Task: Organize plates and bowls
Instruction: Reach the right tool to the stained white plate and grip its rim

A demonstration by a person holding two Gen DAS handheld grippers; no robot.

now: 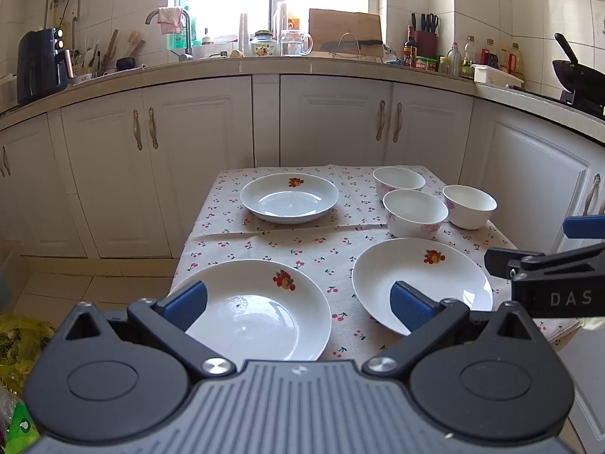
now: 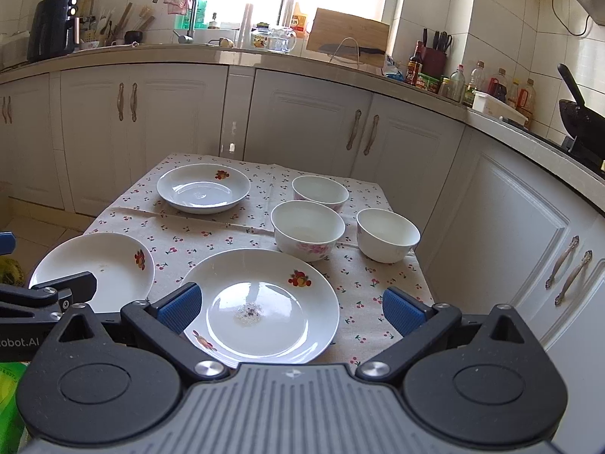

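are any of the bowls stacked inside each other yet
No, the three bowls each stand separately on the cherry-print tablecloth, none nested in another.

Near-left plate (image 1: 261, 310) front rim behind left gripper (image 1: 298, 312); bottle labels (image 1: 491, 56) illegible

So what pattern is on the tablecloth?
The tablecloth is off-white with small red cherries on green stems, clearest in the right wrist view.

Left gripper (image 1: 298, 304) level, jaws spread wide, holding nothing. Right gripper (image 2: 290, 308) alongside at similar height, jaws equally wide apart, blue pads (image 2: 402, 310) bare, nothing gripped.
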